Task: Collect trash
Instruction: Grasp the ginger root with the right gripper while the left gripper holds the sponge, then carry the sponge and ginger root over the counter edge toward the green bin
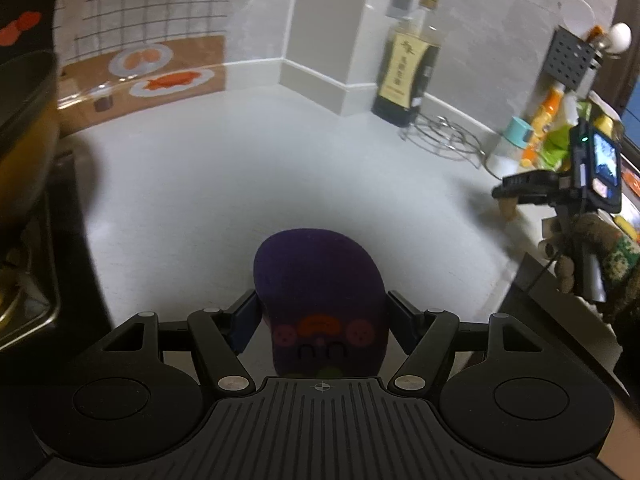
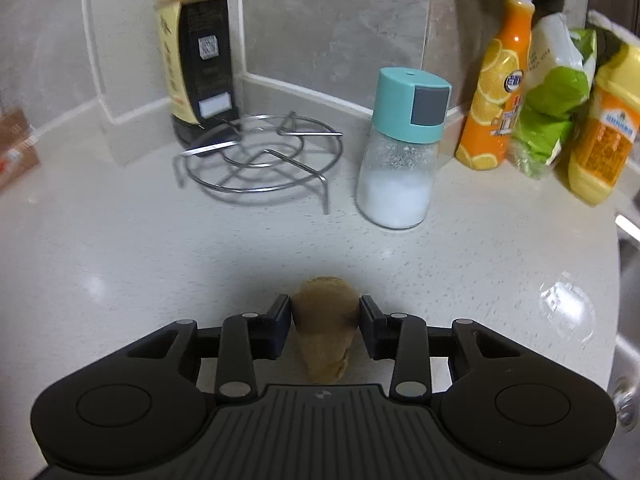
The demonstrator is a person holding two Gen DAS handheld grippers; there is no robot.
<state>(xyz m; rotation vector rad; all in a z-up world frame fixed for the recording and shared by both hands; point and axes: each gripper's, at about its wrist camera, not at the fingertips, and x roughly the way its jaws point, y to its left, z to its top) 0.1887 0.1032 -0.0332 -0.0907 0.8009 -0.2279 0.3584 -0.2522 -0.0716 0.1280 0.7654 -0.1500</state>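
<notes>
My left gripper [image 1: 321, 320] is shut on a purple plush toy [image 1: 320, 292] with a face printed on it, held above the white counter [image 1: 240, 184]. My right gripper [image 2: 324, 322] is shut on a brown lump [image 2: 326, 328] that looks like a peeled skin or crumpled scrap, just above the counter [image 2: 120, 260]. In the left wrist view the right gripper [image 1: 508, 194] shows at the right edge with the brown lump [image 1: 507, 206] hanging from it, held by a gloved hand [image 1: 588, 256].
A dark sauce bottle [image 2: 196, 68], a wire trivet [image 2: 264, 160], a salt shaker with a teal lid [image 2: 400, 152], an orange bottle [image 2: 500, 92] and food bags [image 2: 560, 96] stand along the back wall. A pan and stove [image 1: 28, 160] are at the left. A sink edge [image 2: 628, 280] is at the right.
</notes>
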